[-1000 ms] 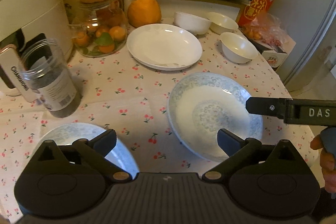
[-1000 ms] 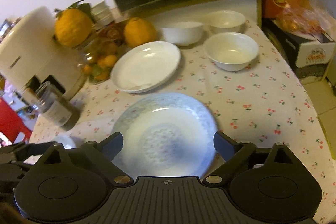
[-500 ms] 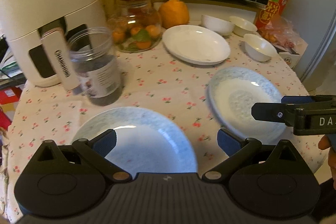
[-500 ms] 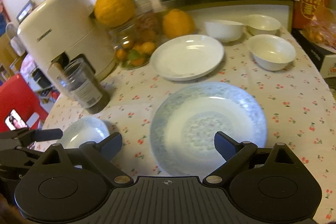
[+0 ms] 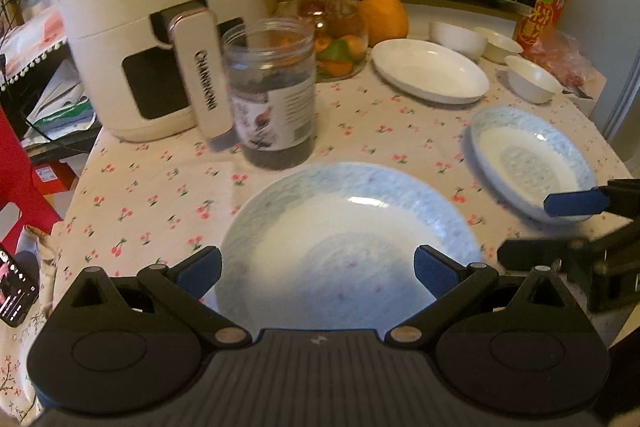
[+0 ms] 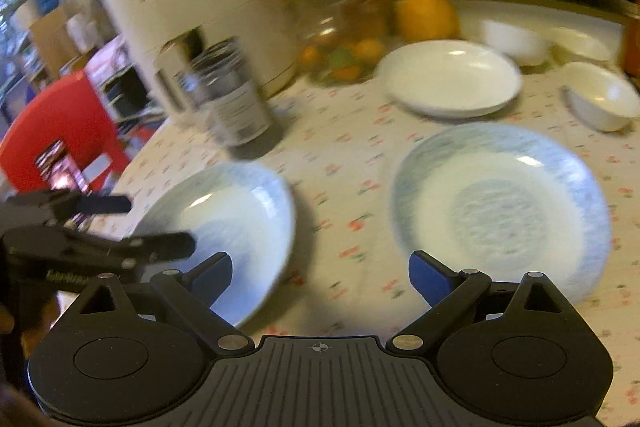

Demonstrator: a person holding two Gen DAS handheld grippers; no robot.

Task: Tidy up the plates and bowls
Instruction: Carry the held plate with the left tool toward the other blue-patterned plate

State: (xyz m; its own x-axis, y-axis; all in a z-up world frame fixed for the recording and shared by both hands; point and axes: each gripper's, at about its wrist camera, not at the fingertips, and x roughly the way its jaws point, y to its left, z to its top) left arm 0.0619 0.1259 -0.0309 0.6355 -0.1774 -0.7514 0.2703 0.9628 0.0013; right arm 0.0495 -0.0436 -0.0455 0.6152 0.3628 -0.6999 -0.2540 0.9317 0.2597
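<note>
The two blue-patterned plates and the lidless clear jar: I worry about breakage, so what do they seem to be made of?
Blue-patterned plates: likely glazed ceramic, judging by their glossy highlights. Lidless clear jar: transparent, thin-walled, with a paper label, probably plastic, though glass cannot be excluded.

black ribbed gripper (image 5: 318, 273), blue finger pads (image 5: 434, 271)

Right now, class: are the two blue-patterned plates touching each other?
Apart. The right wrist view shows a strip of flowered tablecloth between the left blue plate and the right blue plate; their rims do not meet.
</note>
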